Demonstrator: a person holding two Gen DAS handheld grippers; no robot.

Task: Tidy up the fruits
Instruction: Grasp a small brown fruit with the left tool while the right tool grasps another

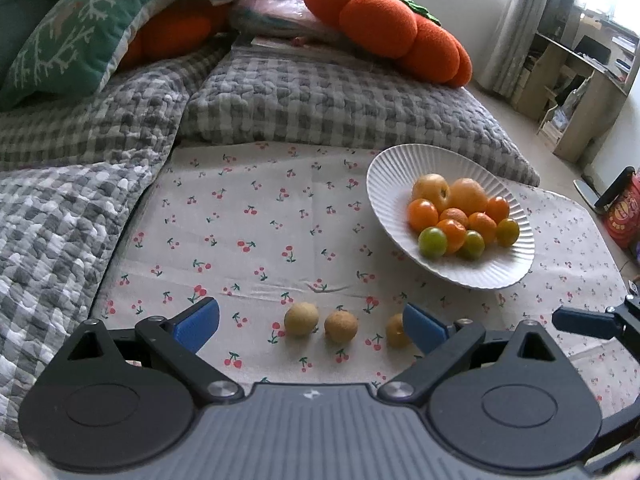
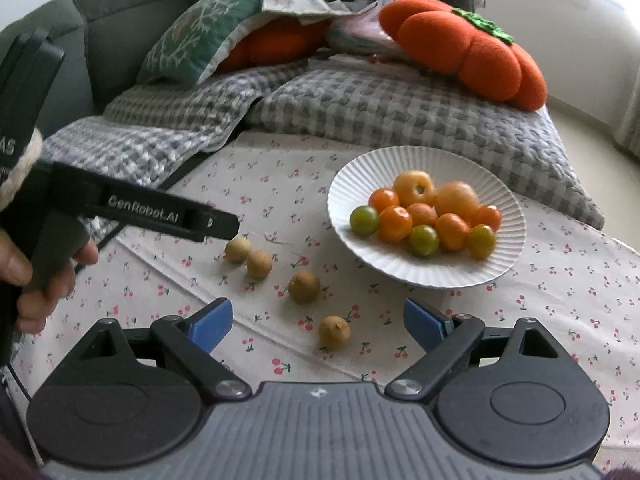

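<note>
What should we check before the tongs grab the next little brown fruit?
1. Right tongs open: ok.
2. Left tongs open: ok.
3. Nearest brown fruit sits between the right tongs' fingers, not gripped: ok.
4. White plate has room: cannot tell, since its fruits already crowd the middle.
5. Other three brown fruits lie apart on the cherry cloth: ok.
6. Left tongs clear of the right tongs' path: ok.
</note>
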